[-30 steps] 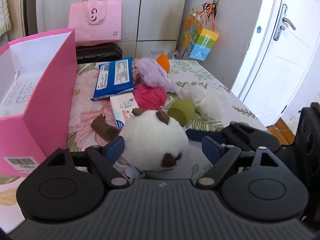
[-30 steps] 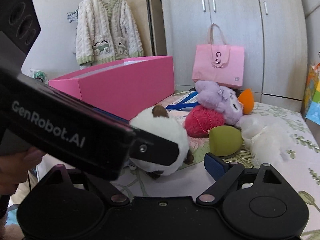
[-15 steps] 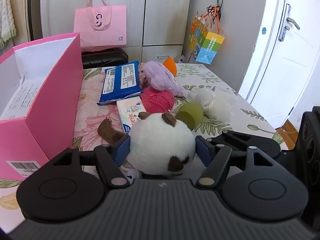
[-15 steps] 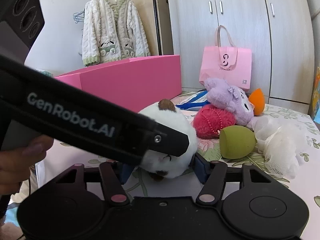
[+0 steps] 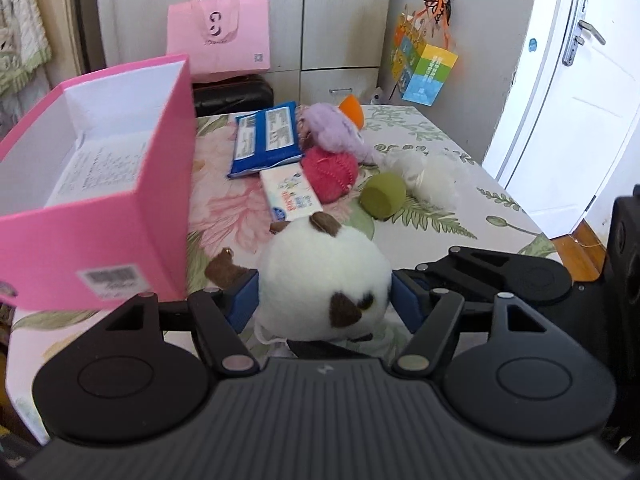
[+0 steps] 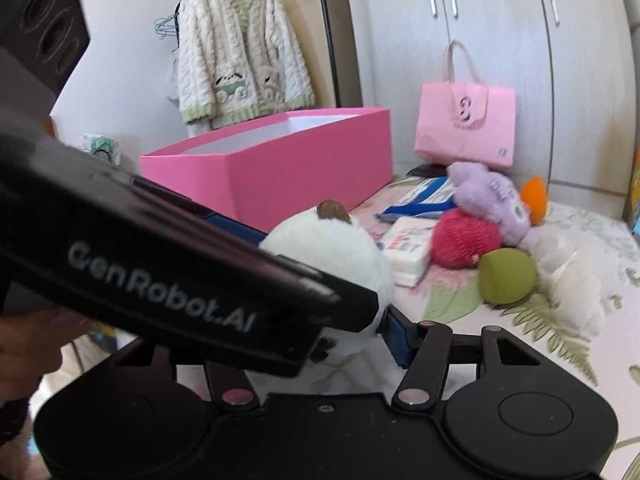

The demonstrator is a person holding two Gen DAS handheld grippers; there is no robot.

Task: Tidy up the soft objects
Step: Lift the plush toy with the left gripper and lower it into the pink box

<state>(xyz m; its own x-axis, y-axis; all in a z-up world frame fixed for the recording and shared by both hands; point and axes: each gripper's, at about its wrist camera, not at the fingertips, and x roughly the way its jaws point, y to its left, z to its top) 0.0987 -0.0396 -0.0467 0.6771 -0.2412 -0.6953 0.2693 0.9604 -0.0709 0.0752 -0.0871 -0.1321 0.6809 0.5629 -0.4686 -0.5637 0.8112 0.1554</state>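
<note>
Left wrist view: left claw [image 5: 324, 306] clamped on white plush toy [image 5: 320, 280], just right of open pink box [image 5: 100, 184], above floral bench [image 5: 224, 208]; right wrist view: right claw [image 6: 348, 332] gripping same toy [image 6: 328, 248], jaws having just closed.

floral table [image 5: 460, 184] – pink box [image 5: 120, 224], blue pack [image 5: 266, 138], plush pile [image 5: 332, 148].

I see a pink bag [image 5: 218, 36] standing on a black case [image 5: 233, 95] against the wardrobe [image 6: 500, 40]. A cardigan [image 6: 240, 68] hangs on a hanger left of it. A colourful bag [image 5: 426, 70] hangs on the grey wall beside the white door [image 5: 580, 92]. Behind the cardigan's hem sits a small patterned thing [image 6: 100, 146], maybe a tissue pack; it is too blurred to tell.
</note>
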